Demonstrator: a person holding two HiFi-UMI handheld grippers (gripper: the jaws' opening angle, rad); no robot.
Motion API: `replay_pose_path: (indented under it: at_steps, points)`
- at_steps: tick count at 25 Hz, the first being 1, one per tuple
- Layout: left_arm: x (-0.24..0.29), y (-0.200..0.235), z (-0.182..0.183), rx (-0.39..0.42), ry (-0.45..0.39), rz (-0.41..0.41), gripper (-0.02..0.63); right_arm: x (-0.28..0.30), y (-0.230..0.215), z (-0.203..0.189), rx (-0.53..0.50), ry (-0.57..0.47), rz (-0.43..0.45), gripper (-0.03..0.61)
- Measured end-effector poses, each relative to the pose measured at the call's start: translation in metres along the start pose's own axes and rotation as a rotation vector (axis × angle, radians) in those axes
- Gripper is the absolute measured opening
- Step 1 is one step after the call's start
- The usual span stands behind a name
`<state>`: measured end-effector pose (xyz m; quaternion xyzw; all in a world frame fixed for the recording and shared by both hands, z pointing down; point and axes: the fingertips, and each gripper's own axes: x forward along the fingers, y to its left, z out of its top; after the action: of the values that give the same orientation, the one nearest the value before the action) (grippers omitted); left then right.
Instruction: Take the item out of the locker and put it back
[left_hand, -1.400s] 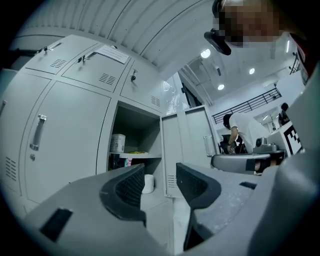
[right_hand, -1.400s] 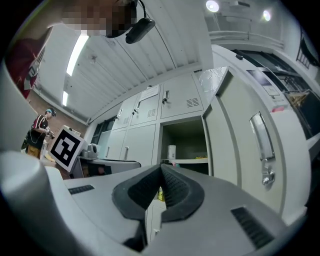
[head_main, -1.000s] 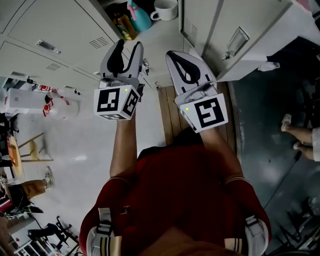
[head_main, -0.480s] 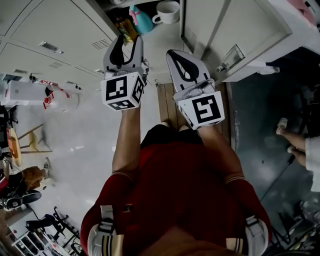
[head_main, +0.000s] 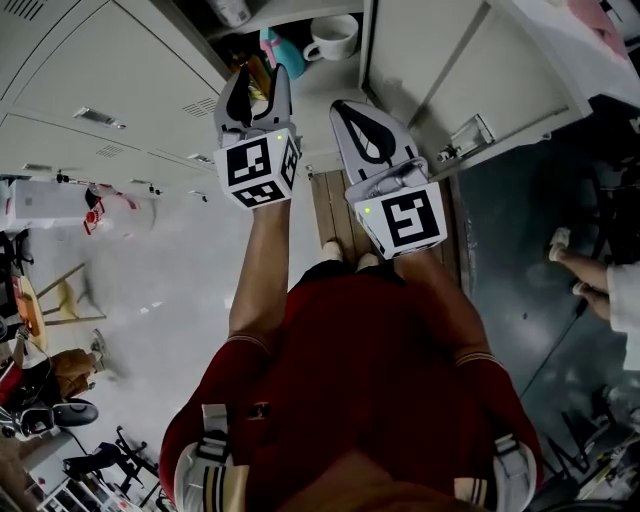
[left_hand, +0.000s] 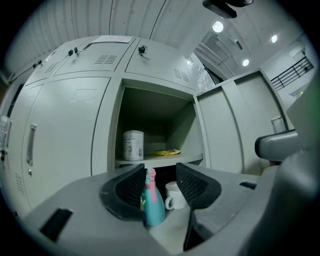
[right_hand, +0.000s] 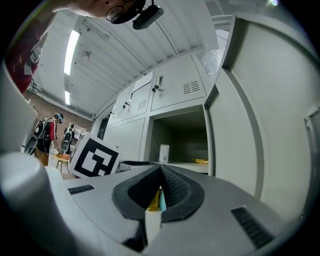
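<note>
Locker (left_hand: 186, 117) stands open on the far side, with its door (left_hand: 235, 130) swung out to the right; inside are two shelves. On the top shelf a white tub (left_hand: 133, 145) sits on the left and a flat yellow packet (left_hand: 166, 152) lies to its right, apart from it. On the bottom shelf the teal spray bottle (left_hand: 154, 207) with a pink top stands upright; a white mug (left_hand: 174, 196) stands just beside it on the right. In the head view a yellow thing (head_main: 257, 76) shows just left of the bottle; what it is I cannot tell.

The left gripper (left_hand: 161, 174) points at the bottom shelf, with its tips at the front of the locker. Its two fingers are wide apart and hold nothing; the bottle shows in the gap between them, close to the left finger. The pads do not seem to touch it, though the finger hides part of the bottle, so this is hard to be sure of.

The right gripper (right_hand: 161, 171) is just to the right of the left one and a little nearer to the person. Its fingers are pressed together at the tips; nothing is between them. The left gripper's marker cube (right_hand: 94, 157) shows on the left in the right gripper view; the person wears a red top (head_main: 370, 400).
</note>
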<state>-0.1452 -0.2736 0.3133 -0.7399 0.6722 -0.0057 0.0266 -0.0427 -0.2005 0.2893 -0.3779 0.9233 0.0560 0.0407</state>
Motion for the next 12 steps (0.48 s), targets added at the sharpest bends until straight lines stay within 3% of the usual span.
replay_pose_path:
  at_steps: [12]
  points:
    - [0.049, 0.012, -0.02, 0.004, 0.054, 0.045, 0.178, 0.018, -0.016, -0.009, -0.007, 0.025, -0.012, -0.003]
